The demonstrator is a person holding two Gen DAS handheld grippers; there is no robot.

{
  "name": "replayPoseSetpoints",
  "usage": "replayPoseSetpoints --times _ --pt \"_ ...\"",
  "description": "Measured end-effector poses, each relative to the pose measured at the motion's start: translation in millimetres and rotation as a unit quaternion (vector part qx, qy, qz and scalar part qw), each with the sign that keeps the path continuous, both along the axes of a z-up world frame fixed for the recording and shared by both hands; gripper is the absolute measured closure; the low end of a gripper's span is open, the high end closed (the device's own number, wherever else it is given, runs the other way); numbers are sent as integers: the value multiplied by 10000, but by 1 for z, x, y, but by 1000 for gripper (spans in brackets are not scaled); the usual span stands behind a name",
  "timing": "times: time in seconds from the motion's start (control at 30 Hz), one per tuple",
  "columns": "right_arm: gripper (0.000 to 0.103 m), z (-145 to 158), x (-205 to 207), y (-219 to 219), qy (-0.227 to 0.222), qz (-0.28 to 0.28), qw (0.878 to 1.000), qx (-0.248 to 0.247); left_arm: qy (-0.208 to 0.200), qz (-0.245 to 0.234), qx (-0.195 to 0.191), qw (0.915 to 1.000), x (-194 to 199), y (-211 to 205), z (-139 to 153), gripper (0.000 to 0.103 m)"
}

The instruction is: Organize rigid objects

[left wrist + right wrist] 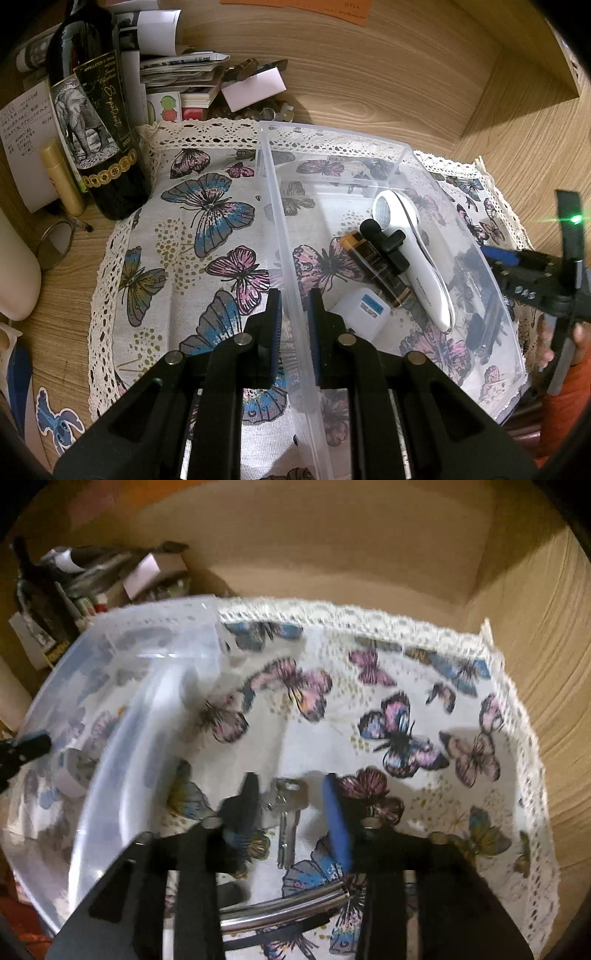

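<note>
While the left gripper (294,317) jaws clamp the clear bin (402,147) wall, the right gripper (291,812) jaws stand open. Keys (287,812) lie between them — untouched — on the butterfly cloth (406,701).

You see the clear bin (369,155) right of centre holding a white handheld device (417,258), amber tube (376,271) and small box (364,310); silver keys (288,819) lie outside.

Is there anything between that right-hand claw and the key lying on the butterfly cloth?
Nothing visible. The key lies flat on the cloth, in the gap below the right gripper, whose jaws stand apart and do not touch it. The clear plastic bin sits off to the side.
</note>
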State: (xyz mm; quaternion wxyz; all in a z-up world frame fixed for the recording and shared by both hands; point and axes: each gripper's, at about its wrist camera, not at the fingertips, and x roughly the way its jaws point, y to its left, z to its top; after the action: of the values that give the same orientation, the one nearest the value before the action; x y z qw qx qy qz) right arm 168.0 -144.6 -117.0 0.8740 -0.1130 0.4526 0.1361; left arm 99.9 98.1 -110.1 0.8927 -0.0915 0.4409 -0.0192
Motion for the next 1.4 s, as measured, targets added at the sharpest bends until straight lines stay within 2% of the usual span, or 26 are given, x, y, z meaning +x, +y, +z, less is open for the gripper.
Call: replayPoseSetpoints --times 0.07,0.17,0.27,0.53,0.67,0.9,1.13,1.4 --pt "68 -9 6 -2 158 -59 9999 24 0 1 -3 10000 0 0 0 90" --pt "70 -9 9 -6 139 -60 9997 179 2 2 -2 10000 0 0 0 90" --pt "81 -10 7 -2 120 50 9998 178 -3 1 -3 10000 0 1 0 90" --pt "81 -9 3 3 -51 49 10000 33 6 -9 17 10000 0 0 0 90" --pt "81 8 -4 2 -303 72 9995 90 -1 2 4 10000 0 0 0 90" --pt "81 54 -20 6 -916 193 9951 318 2 -1 5 10000 0 0 0 90" --pt "81 95 -42 24 -1466 619 9856 567 1 -4 6 10000 0 0 0 90" --pt "81 106 -61 59 -1659 1254 9753 742 1 -3 10 10000 0 0 0 90"
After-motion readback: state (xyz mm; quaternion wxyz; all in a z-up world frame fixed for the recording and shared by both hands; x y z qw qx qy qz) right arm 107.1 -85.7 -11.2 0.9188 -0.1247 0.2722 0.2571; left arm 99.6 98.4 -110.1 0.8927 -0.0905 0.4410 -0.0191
